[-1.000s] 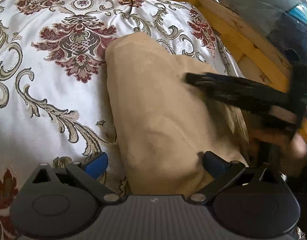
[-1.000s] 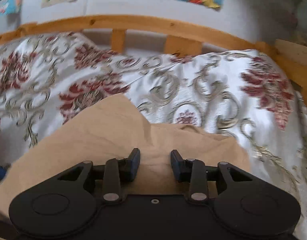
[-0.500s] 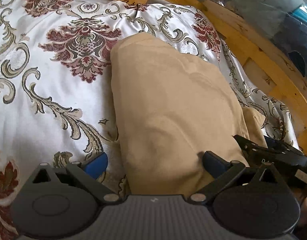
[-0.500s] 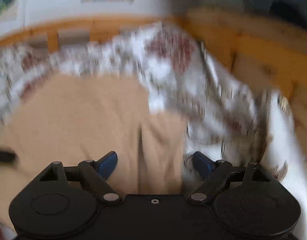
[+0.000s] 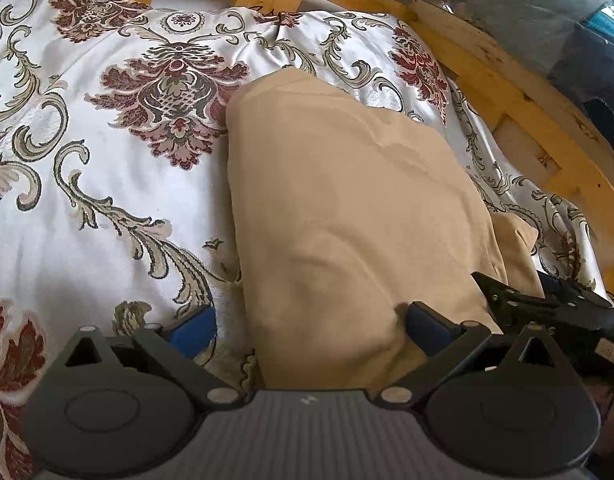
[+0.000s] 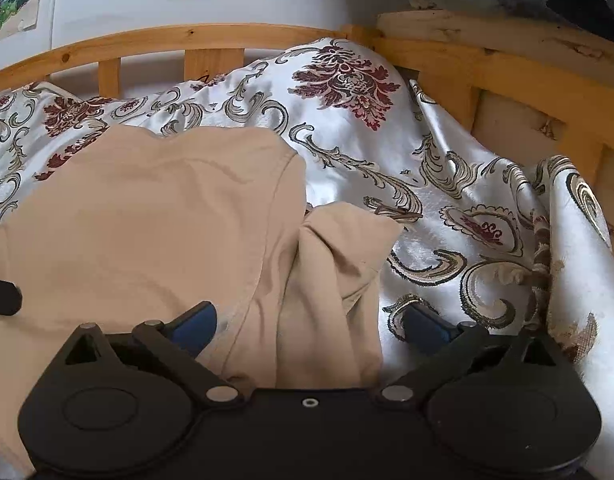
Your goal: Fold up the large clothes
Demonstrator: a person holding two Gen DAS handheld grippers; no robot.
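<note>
I am keeping both grippers spread wide, gripping nothing, the right gripper (image 6: 309, 322) having just opened over the loose sleeve (image 6: 339, 264) of the tan garment (image 5: 347, 208), which is lying folded on the bed (image 5: 107, 184). The left gripper (image 5: 309, 322) is straddling the garment's near left edge. Bed left of the garment is offering room; the wooden rail (image 6: 487, 68) is crowding its right.

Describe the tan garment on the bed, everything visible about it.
The tan garment is plain, soft, matte cloth, folded into a thick oblong lying flat on the floral bedspread, with faint creases on top. A smaller flap sticks out from its right edge. The near end lies between the open left gripper and right gripper, unpinched.
</note>
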